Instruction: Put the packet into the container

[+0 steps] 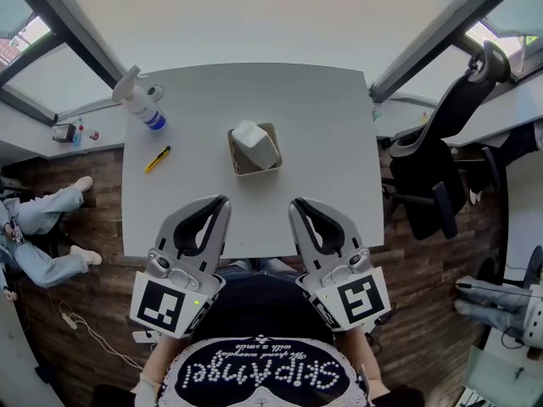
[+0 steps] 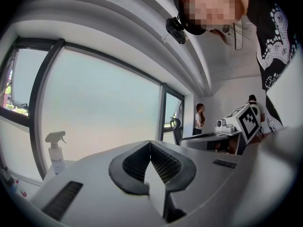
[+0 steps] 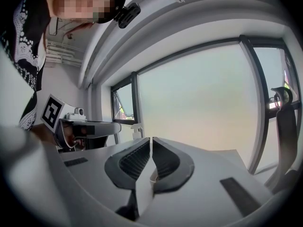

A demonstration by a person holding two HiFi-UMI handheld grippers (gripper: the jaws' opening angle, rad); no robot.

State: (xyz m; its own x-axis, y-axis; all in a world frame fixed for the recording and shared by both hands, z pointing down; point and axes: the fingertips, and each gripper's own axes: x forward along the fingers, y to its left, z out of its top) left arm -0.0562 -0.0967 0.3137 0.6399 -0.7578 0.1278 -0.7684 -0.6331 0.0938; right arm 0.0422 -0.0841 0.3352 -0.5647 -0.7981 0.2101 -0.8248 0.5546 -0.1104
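A pale white packet (image 1: 254, 143) lies inside a tan square container (image 1: 273, 167) in the middle of the white table (image 1: 322, 125). Both grippers hover over the table's near edge, well short of the container. My left gripper (image 1: 223, 201) is shut with nothing between its jaws, and its tips meet in its own view (image 2: 150, 144). My right gripper (image 1: 295, 203) is shut and empty too, with its ribbed pads together (image 3: 151, 140). In the left gripper view the right gripper's marker cube (image 2: 248, 119) shows at the right.
A white spray bottle (image 1: 141, 102) stands at the table's far left corner, and a yellow cutter (image 1: 157, 158) lies near the left edge. A black office chair (image 1: 441, 147) stands to the right of the table. A person's legs (image 1: 42, 227) show at the left, on the floor.
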